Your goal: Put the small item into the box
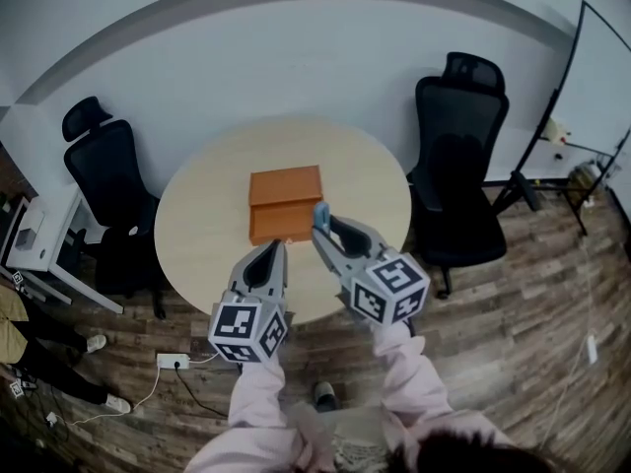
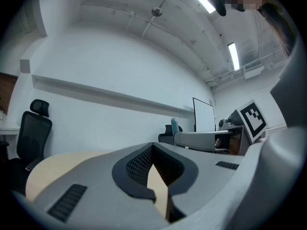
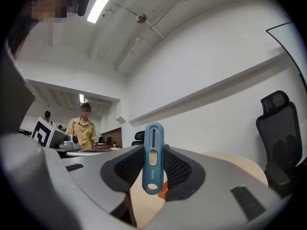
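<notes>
Lettering on blue item (image 3: pixel 153 169), unreadable

A round table (image 1: pixel 197 225) with a pale wooden top stands on a dark plank floor (image 1: pixel 513 294). One orange box (image 1: pixel 286 203) lies directly on the top, about its middle, well apart from the left, right, near and far edges.

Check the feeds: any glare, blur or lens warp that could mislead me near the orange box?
Head view: heavy fisheye bows the round beige table, light is dim, yet the orange rectangular box reads sharp. Right gripper view: the slim blue plastic tool is crisp; the ceiling strip light blows out; dark rim. Left gripper view: same glare and dark rim.
</notes>
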